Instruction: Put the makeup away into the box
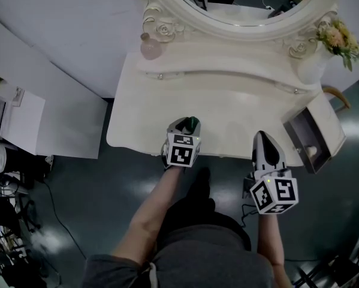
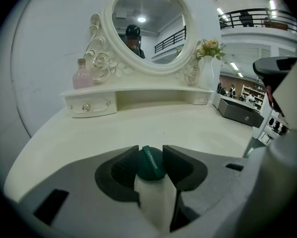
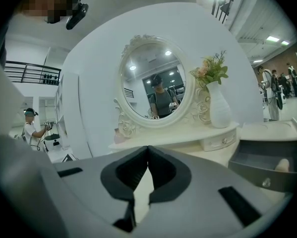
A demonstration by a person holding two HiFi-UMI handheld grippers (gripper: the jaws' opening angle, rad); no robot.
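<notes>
- Looked down on a cream dressing table (image 1: 227, 110), curved along its front edge, bare across the middle below the oval mirror (image 1: 245, 2).
- Carried a low raised shelf (image 1: 227, 75) straight under the mirror, with a small knobbed drawer at each end.
- Held a pink bottle (image 1: 150, 48) on the shelf, just left of the mirror's frame.
- Held a white vase (image 2: 206, 73) of flowers on the shelf, just right of the mirror.
- Bore an open grey box (image 1: 299, 146) well right of the mirror, towards the front, with one small pale thing (image 1: 311, 152) inside.
</notes>
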